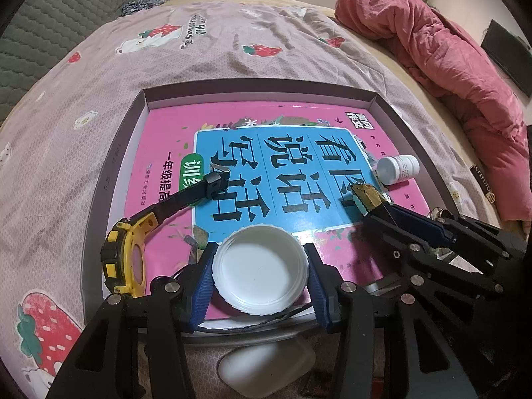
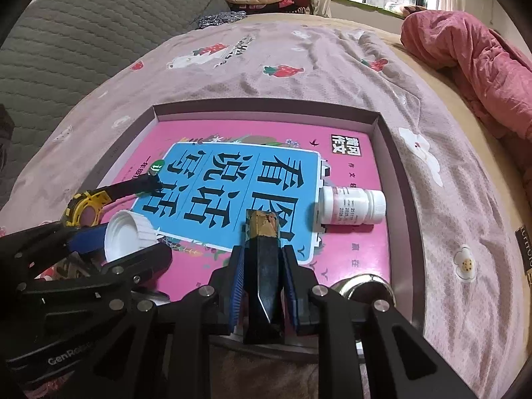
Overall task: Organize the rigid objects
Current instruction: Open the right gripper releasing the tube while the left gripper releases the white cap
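My left gripper (image 1: 260, 253) is shut on a white round lid (image 1: 259, 272), hollow side up, its blue pads pressing both edges. It hovers over the near end of a pink and blue book (image 1: 166, 126) lying in a shallow dark box (image 1: 259, 84). My right gripper (image 2: 262, 254) is shut on a dark bar with a gold tip (image 2: 262, 229), which points at a white pill bottle (image 2: 352, 206) lying on its side on the book. A yellow and black watch (image 1: 126, 259) lies at the book's left edge.
The box sits on a pink strawberry-print bedspread (image 1: 232, 43). A white soap-like lump (image 1: 266, 369) lies below the box's near wall. A shiny round metal thing (image 2: 362, 287) sits at the box's near right corner. A red quilt (image 1: 449, 53) is heaped at the right.
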`<action>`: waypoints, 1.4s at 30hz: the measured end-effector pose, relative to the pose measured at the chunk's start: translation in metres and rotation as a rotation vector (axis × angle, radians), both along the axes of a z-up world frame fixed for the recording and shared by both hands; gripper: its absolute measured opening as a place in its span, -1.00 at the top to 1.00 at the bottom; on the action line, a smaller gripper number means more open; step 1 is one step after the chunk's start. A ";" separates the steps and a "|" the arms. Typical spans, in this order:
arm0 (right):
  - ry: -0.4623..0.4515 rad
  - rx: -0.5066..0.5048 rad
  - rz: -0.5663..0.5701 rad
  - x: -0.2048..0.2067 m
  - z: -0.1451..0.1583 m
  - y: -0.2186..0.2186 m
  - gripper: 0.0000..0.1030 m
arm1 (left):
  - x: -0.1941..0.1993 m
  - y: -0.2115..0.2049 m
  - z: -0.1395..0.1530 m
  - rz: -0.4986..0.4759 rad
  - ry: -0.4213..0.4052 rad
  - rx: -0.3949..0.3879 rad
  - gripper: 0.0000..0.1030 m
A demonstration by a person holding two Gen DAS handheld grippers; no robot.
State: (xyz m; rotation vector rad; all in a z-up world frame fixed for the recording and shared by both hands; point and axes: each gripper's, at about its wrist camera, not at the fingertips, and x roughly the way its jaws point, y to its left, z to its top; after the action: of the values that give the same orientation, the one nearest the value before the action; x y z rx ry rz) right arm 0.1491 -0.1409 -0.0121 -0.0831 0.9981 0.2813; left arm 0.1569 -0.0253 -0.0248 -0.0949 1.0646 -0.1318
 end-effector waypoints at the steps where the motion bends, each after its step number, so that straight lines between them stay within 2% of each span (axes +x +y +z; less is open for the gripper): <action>1: 0.002 0.009 -0.005 0.000 0.000 -0.002 0.56 | 0.000 0.000 0.000 0.000 0.000 -0.001 0.00; 19: -0.012 0.009 -0.002 -0.008 0.011 -0.005 0.55 | -0.001 0.001 0.002 0.014 0.015 -0.012 0.00; 24: -0.011 0.010 -0.010 -0.010 0.012 -0.009 0.45 | -0.002 -0.001 0.003 0.006 0.016 -0.015 0.00; 34: -0.022 0.014 -0.028 -0.013 0.017 -0.015 0.44 | -0.003 -0.002 0.006 0.008 0.022 -0.033 0.00; 42: -0.035 0.009 -0.034 -0.017 0.022 -0.016 0.43 | -0.004 -0.005 0.010 -0.005 0.015 -0.039 -0.10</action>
State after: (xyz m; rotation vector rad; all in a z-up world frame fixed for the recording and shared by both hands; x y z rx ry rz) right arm 0.1320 -0.1571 0.0097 -0.0625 0.9626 0.2520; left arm 0.1530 -0.0299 -0.0148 -0.1283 1.0771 -0.1570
